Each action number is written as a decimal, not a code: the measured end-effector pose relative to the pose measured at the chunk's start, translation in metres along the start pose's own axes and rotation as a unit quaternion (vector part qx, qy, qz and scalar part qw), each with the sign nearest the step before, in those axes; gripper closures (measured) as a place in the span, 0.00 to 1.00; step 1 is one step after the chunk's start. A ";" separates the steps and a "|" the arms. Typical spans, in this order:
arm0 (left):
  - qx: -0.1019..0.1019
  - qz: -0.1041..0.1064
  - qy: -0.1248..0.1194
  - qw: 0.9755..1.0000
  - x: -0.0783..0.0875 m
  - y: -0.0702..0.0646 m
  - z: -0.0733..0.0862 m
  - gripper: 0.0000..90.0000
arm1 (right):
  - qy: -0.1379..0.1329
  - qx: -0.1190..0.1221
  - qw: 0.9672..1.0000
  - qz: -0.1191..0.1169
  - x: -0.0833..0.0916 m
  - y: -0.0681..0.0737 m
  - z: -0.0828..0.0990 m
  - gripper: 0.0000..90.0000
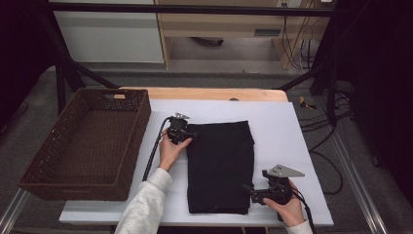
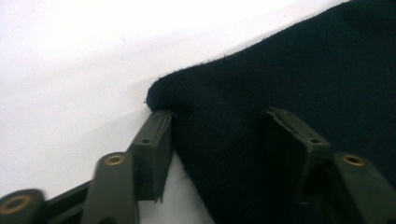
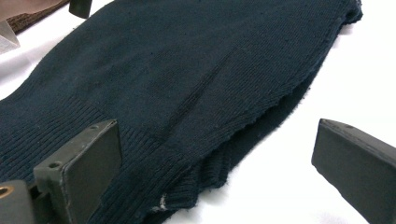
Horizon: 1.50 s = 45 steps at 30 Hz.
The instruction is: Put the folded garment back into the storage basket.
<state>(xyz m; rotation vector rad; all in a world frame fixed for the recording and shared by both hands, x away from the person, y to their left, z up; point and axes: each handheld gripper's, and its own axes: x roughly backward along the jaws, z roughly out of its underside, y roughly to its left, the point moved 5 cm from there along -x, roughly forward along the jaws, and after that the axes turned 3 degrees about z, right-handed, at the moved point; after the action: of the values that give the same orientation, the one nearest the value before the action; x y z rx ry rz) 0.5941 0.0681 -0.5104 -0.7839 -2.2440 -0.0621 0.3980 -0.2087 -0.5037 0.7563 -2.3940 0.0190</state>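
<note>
- Left gripper straddles the far left corner of the folded dark sweater on the white mat, jaws part-spread, not yet pinching.
- Right gripper brackets the near right hem, jaws wide, probably to lift both corners.
- Count: 2 grippers, 1 sweater, 1 wicker basket.

Your left gripper hides the folded dark garment's far-left corner — the basket's near wall hides the desk edge behind.
</note>
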 end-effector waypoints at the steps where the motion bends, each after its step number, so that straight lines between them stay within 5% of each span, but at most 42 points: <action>1: 0.000 0.002 0.000 1.000 0.000 0.000 0.000 0.52 | 0.002 -0.002 1.000 0.000 0.000 0.001 0.000 0.03; 10: 0.005 0.029 -0.004 1.000 0.000 -0.004 0.003 0.78 | 0.014 -0.018 1.000 0.009 -0.001 0.010 0.005 0.04; 31: -0.009 0.032 -0.025 0.999 0.000 -0.005 0.007 0.80 | 0.059 -0.021 0.998 0.022 -0.013 0.034 0.015 0.23; 45: 0.005 0.040 -0.020 0.999 0.000 -0.005 0.005 0.82 | 0.083 -0.046 0.995 0.031 -0.014 0.045 0.012 0.56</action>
<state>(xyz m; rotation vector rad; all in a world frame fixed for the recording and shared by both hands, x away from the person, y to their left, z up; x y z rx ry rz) 0.5885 0.0658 -0.5125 -0.8752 -2.2457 0.0037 0.3770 -0.1659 -0.5138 0.6124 -2.2437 -0.0042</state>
